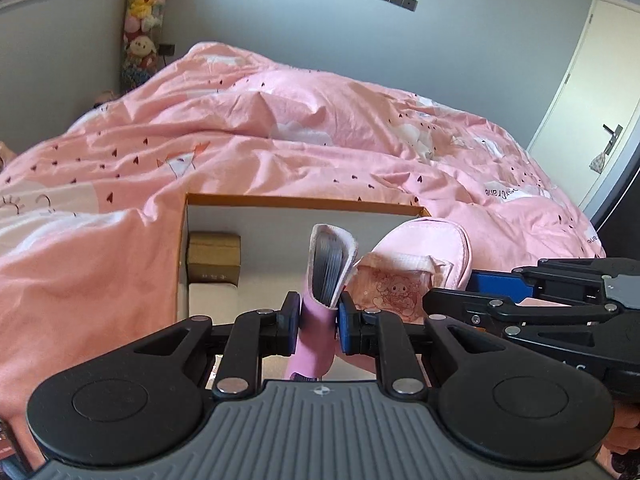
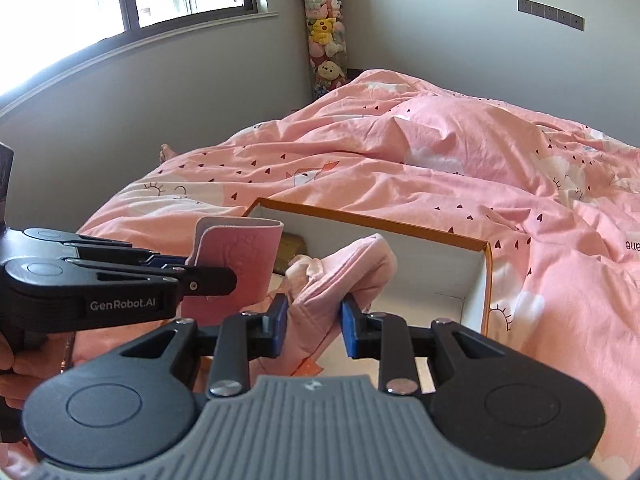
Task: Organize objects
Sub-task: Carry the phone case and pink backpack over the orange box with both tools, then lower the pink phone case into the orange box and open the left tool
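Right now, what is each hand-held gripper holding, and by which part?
Left hand-held gripper clamps the pink notebook at its lower end; right hand-held gripper grips the pink pouch near its zippered edge.

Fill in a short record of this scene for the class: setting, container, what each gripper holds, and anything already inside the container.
setting: bed with pink duvet
container: open box, orange rim, white inside, resting on the duvet
left gripper: shut on pink notebook, held upright over the box
right gripper: shut on pink pouch, over the box
already inside: small brown box in the far left corner
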`<state>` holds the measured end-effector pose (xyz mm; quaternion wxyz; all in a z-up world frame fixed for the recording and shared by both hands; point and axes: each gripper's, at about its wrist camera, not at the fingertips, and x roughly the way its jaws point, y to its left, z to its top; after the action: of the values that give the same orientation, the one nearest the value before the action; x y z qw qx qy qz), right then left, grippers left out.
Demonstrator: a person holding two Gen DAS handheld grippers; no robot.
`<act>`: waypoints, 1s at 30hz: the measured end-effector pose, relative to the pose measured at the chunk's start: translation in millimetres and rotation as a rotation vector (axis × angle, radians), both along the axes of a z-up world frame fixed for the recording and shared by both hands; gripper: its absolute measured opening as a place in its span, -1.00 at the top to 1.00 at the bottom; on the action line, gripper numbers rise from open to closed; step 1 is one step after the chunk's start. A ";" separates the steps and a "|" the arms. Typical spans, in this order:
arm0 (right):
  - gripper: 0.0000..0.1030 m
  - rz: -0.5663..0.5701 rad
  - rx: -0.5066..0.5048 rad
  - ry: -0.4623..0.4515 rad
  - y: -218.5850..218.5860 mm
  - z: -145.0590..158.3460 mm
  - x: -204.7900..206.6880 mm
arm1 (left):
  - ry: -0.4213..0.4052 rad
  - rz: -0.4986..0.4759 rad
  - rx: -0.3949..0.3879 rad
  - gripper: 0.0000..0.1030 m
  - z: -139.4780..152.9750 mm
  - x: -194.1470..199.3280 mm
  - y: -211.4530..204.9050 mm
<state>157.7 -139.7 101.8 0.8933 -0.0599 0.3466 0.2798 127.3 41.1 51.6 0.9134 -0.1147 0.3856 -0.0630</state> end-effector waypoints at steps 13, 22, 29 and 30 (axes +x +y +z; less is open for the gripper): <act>0.42 0.010 -0.098 0.117 3.5 -62.3 49.1 | 0.258 0.046 -0.152 0.59 -83.1 38.1 24.1; 0.42 0.045 -0.099 0.135 11.8 -76.5 58.7 | 0.289 0.039 -0.207 0.58 -92.6 42.5 30.6; 0.42 0.050 -0.103 0.138 11.1 -77.5 60.9 | 0.361 0.007 -0.177 0.54 -93.5 53.6 33.3; 0.42 0.053 -0.104 0.137 11.3 -77.4 60.9 | 0.375 -0.004 -0.157 0.53 -92.4 55.8 31.4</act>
<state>218.7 -128.3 24.4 0.8556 -0.0960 0.4191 0.2884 183.1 72.6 -40.8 0.8137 -0.1943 0.5431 -0.0721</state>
